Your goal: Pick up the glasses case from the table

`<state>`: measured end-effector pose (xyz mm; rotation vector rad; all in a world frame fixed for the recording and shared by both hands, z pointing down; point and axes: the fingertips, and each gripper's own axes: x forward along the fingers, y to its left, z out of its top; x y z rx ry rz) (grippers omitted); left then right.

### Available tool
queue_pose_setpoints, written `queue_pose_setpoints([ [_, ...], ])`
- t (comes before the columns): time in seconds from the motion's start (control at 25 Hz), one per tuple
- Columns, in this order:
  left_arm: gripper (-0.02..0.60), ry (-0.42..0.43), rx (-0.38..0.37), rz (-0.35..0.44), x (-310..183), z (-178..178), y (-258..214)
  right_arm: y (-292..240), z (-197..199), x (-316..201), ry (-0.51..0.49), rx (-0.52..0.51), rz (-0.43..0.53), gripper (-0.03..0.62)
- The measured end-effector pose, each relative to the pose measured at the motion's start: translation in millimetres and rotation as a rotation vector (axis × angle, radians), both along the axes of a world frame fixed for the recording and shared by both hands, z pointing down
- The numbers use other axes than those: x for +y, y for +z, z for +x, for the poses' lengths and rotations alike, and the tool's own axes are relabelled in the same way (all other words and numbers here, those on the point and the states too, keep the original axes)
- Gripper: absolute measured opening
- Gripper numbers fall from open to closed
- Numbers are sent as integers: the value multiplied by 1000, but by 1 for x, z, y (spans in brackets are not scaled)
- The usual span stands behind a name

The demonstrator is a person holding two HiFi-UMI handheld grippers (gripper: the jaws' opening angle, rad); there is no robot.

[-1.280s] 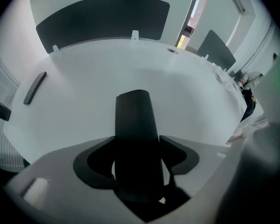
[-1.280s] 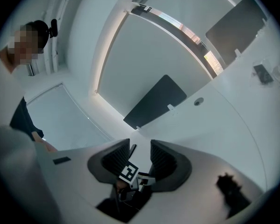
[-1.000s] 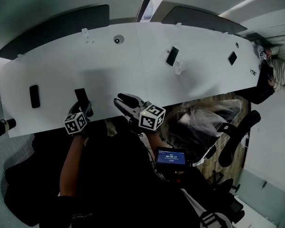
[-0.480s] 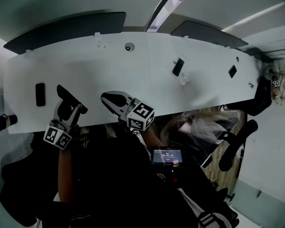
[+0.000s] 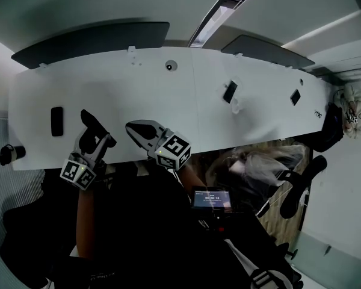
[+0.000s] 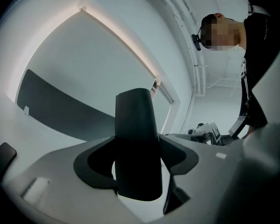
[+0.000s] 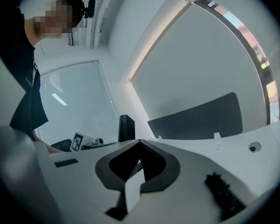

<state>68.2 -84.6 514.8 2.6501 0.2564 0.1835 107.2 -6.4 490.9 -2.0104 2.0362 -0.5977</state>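
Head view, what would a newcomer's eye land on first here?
The black glasses case stands upright in the jaws of the left gripper, held up over the front edge of the long white table. Just to its right, the right gripper hangs with its jaws just closed on nothing.

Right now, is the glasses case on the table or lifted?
Lifted: left gripper grips the glasses case between its jaws, above the table.
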Motion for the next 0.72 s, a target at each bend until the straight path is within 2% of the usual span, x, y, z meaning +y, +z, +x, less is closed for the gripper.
queue_pose_setpoints([
  [0.36, 293, -9, -94, -10, -15, 9, 20, 0, -2, -8, 10, -5, 7, 7],
  [0.72, 295, 29, -162, 29, -11, 10, 35, 6, 1, -5, 30, -31, 0, 6],
])
